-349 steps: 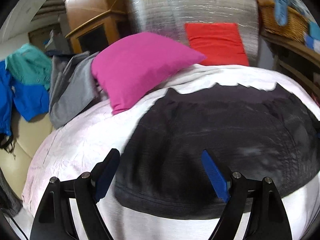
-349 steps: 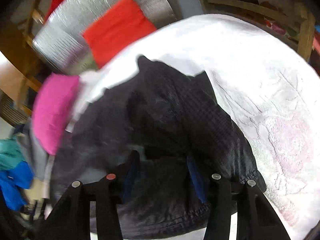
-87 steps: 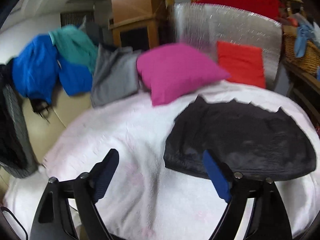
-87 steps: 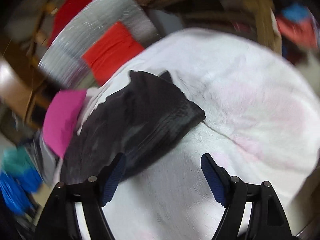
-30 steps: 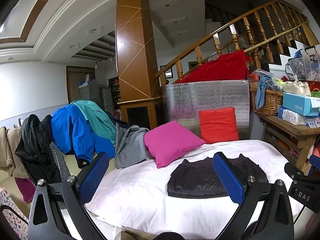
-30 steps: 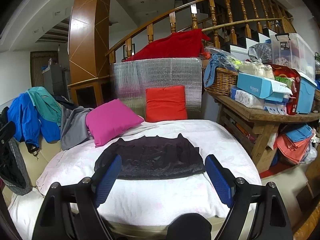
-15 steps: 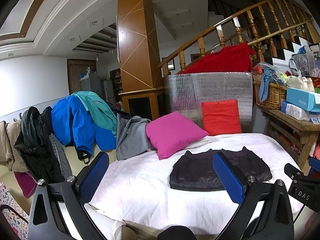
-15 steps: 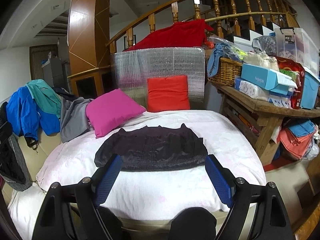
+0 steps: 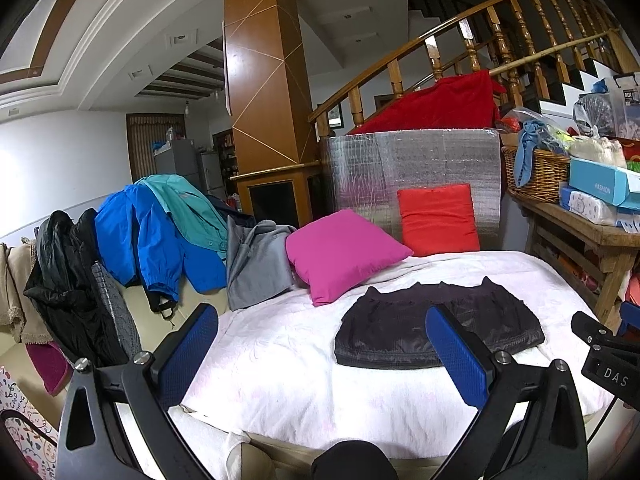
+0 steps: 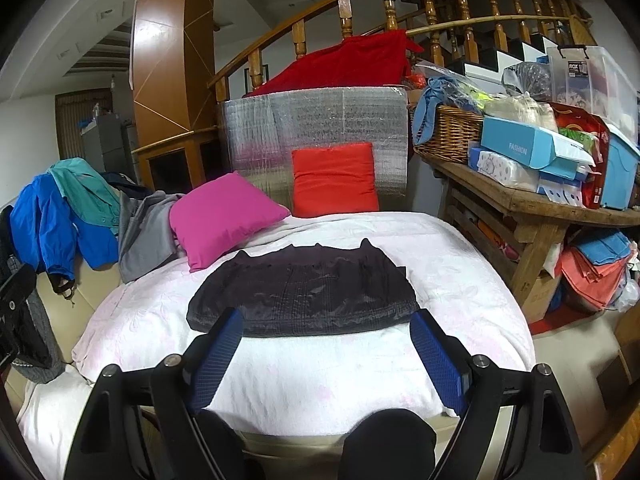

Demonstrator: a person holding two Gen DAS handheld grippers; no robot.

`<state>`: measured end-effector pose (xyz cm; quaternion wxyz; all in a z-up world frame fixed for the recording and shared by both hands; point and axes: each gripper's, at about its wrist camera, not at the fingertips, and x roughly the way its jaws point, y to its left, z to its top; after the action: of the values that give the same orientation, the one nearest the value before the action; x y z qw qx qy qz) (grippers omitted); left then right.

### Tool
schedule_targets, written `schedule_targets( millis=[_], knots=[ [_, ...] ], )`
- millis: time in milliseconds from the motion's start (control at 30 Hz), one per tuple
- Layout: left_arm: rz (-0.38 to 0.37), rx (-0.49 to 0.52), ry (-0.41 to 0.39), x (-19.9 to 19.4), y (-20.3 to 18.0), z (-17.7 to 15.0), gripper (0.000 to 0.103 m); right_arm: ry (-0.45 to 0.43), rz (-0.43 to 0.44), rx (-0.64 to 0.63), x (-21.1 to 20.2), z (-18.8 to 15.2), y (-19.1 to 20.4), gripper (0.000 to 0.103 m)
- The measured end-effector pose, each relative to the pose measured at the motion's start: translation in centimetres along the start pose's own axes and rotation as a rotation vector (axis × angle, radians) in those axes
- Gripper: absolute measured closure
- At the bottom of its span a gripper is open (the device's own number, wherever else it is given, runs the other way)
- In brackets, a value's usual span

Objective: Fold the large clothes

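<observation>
A folded black garment (image 9: 436, 332) lies flat on the white bedcover (image 9: 288, 368); it also shows in the right wrist view (image 10: 308, 292) on the bedcover (image 10: 328, 364). My left gripper (image 9: 320, 344) is open and empty, held back from the bed's near edge, to the left of the garment. My right gripper (image 10: 326, 350) is open and empty, held back from the bed, facing the garment's near hem. The body of the right gripper (image 9: 604, 356) shows at the right edge of the left wrist view.
A pink pillow (image 9: 344, 252) and a red pillow (image 9: 438, 220) sit at the bed's far side. Blue, teal, grey and black jackets (image 9: 152, 232) hang over the sofa on the left. A cluttered wooden bench (image 10: 532, 200) stands right of the bed.
Both grippers, wide open, have pulled far back from the garment, which stays folded on the bed. In the last second both views tilted slightly downward.
</observation>
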<state>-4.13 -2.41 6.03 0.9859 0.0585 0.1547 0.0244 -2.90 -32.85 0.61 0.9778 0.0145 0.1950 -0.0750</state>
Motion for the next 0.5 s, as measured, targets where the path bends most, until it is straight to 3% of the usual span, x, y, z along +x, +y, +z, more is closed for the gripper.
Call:
schedule_targets(
  millis=[500],
  knots=[
    [-0.001, -0.001, -0.002, 0.03, 0.05, 0.05, 0.000, -0.003, 0.000, -0.003, -0.19, 0.09, 0.54, 0.015]
  ],
)
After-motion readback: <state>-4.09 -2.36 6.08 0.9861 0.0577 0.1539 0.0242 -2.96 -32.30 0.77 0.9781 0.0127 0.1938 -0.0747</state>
